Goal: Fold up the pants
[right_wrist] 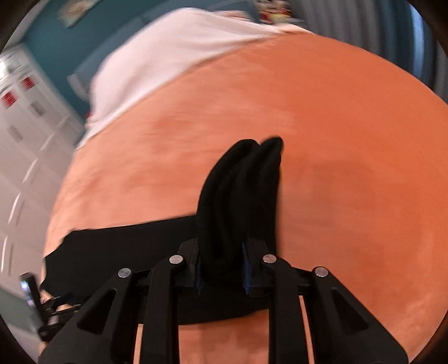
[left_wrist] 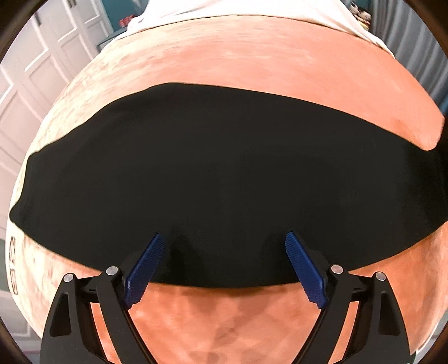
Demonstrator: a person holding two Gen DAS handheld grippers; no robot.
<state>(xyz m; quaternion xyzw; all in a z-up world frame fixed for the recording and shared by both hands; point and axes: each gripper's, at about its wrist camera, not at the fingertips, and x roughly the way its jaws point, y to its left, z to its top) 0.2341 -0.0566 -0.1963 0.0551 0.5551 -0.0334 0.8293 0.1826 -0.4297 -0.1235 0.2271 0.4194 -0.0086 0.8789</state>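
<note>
Black pants lie flat in a wide band across an orange blanket. My left gripper is open, its blue pads spread over the near edge of the pants, holding nothing. My right gripper is shut on a bunched end of the pants, which sticks up between the fingers above the blanket. The rest of the pants trails off to the left, lying flat. The right wrist view is blurred by motion.
A white sheet covers the far end of the bed, also in the right wrist view. White panelled doors stand to the left. The other gripper shows at the lower left of the right wrist view.
</note>
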